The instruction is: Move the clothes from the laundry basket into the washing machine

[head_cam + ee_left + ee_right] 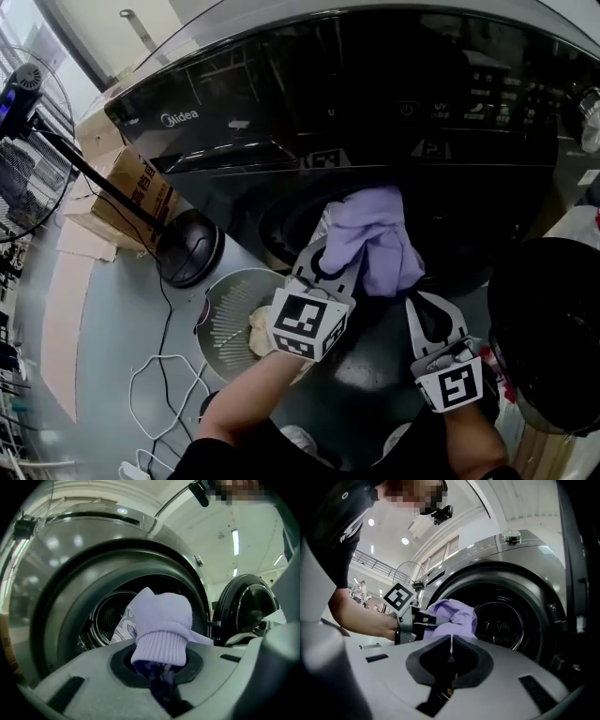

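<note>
Dark washer (pixel 234 112) front fills our view, and we're up at the drum mouth (pixel 105 620) with the lilac garment (pixel 375 234)!
Our left gripper (pixel 330 255) has its fingers clamped on the ribbed cuff (pixel 161 646), the rest bunched just ahead of the tips. Our right gripper (pixel 417 302) has its fingers pinched to a slit, just beside the cloth's lower edge.

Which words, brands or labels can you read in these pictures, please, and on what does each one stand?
"Midea": in pale letters at the left end of the washing machine's dark top panel, in the head view.
Red characters on the side of the cardboard box: too blurred to read.
Symbols on the machine's control panel: too small to read.
Both gripper views: no legible text.
</note>
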A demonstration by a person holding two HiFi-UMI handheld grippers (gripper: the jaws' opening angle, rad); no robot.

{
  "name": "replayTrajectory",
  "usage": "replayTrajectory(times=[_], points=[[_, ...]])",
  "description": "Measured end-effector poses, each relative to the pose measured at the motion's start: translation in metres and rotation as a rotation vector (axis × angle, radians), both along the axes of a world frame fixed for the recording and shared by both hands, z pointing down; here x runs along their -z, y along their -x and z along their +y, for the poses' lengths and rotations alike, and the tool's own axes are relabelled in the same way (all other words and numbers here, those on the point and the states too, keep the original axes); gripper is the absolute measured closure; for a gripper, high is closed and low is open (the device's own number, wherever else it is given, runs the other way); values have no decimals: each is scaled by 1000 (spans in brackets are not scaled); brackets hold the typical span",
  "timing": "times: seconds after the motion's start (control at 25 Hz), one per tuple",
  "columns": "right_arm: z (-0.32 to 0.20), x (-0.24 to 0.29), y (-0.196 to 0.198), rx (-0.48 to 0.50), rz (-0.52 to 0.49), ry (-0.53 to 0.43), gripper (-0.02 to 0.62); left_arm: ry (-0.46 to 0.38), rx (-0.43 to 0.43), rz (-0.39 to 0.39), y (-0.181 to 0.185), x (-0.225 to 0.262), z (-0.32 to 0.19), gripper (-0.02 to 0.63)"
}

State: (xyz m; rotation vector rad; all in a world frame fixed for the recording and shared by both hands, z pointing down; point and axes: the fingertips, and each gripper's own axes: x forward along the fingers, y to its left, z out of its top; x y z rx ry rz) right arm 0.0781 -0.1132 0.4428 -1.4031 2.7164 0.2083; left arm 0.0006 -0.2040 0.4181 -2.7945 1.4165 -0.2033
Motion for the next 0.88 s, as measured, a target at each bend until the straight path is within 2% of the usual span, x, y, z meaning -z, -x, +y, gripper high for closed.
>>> replayTrajectory(times=[0.32,0.52,0.64,0.72,0.84,0.88], points=[[8,-1,-43,-76,-35,36,583,-25,60,51,-56,18,-74,552],[6,12,-49,-70,-27,-19,583,-52,118,49,-70,20,-124,552],[6,7,-50,-69,-17,-9,583,-6,154,28,-70,4,-150,548],[7,6,-49,-61,-11,-5,583,48,176,-14,-67,-16,-163,534],[10,6,-44,-42,7,-12,583,139,196,-100,-62,-51,-176,437],[11,5,-43,-36,11,-12,583,170,188,-126,-62,-63,-178,374]])
